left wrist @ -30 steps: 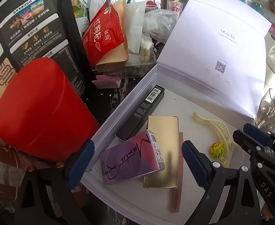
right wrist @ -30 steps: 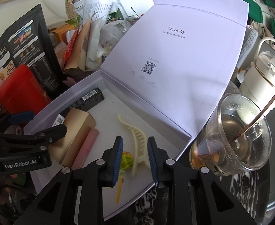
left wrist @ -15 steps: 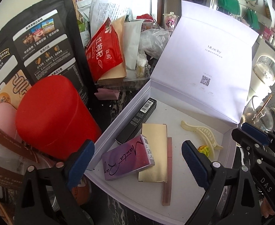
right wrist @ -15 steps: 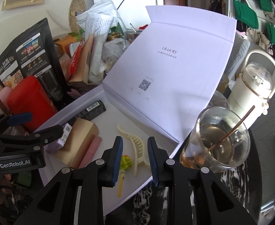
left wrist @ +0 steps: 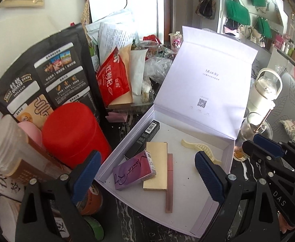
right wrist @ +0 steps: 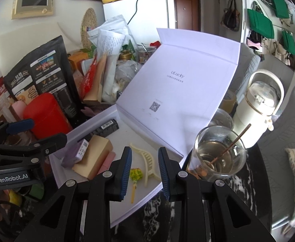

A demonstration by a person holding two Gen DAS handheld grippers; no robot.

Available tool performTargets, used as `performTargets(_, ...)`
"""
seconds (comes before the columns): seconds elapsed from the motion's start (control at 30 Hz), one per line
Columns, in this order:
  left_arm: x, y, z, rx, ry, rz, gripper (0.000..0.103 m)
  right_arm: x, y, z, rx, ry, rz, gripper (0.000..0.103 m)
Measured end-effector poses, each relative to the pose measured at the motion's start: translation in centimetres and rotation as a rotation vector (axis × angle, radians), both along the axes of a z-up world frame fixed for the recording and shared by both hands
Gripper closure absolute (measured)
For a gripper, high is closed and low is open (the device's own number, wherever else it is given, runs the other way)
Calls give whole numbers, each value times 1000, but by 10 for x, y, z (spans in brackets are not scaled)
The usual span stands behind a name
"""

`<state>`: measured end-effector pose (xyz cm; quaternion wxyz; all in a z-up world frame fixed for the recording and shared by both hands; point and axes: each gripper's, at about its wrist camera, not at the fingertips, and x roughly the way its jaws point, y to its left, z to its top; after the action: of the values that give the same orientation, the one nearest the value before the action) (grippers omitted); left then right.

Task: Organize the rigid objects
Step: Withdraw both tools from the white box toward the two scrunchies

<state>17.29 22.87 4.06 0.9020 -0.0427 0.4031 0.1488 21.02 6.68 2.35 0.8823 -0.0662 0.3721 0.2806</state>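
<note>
The white box (left wrist: 125, 141) lies open on the dark marbled table (right wrist: 238, 201), its lid (right wrist: 179, 88) propped up at the 12 o'clock side, and both grippers hang above its near edge with nothing in them. The left gripper (left wrist: 145, 173) has its jaws spread wide; the right gripper (right wrist: 144, 169) has its jaws drawn narrow but with a clear gap, gripping nothing. Inside the box, in the right wrist view, the cream hair claw (right wrist: 146, 159) sits straight ahead at 12 o'clock from the right jaws, its long axis running from about 10 to 4 o'clock, so the right hand looks the nearer one for it. Just beside it, at 11 o'clock of those jaws, lies a small yellow-green trinket on a stick (right wrist: 135, 174). Toward the left gripper's side are the purple carton (left wrist: 133, 170), leaning partly on the gold box (left wrist: 156, 165), with a slim pink stick (left wrist: 169, 181) alongside and a black barcoded box (left wrist: 145, 139) against the wall at 11 o'clock. My guess is the box is nearly filled; a red canister (left wrist: 73, 135) stands outside it at 9 o'clock, and a glass of liquid (right wrist: 220, 153) stands close at 3 o'clock
</note>
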Motion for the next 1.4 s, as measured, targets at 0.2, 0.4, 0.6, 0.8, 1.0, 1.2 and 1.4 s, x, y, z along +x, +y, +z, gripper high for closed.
performTargets(0.2, -22, -20, 22, 33, -38, -24, 8, -21, -17, 19, 2, -43, -7, 76)
performTargets(0.4, -43, -38, 39, 52, -75, -41, 8, -43, -37, 35, 18, -74, -11, 76)
performTargets(0.6, -65, -60, 50, 70, -106, -70, 8, -65, -58, 47, 19, -105, -31, 76)
performTargets(0.8, -85, -78, 57, 61, -147, -110, 8, -89, -78, 56, 37, -132, -44, 68)
performTargets(1.0, -101, -99, 53, 67, -154, -165, 8, -111, -96, 57, 36, -149, -66, 66)
performTargets(1.2, -112, -115, 48, 34, -152, -215, 8, -130, -121, 55, 32, -154, -116, 62)
performTargets(1.4, -119, -134, 41, 10, -152, -274, 8, -148, -145, 51, 17, -157, -175, 61)
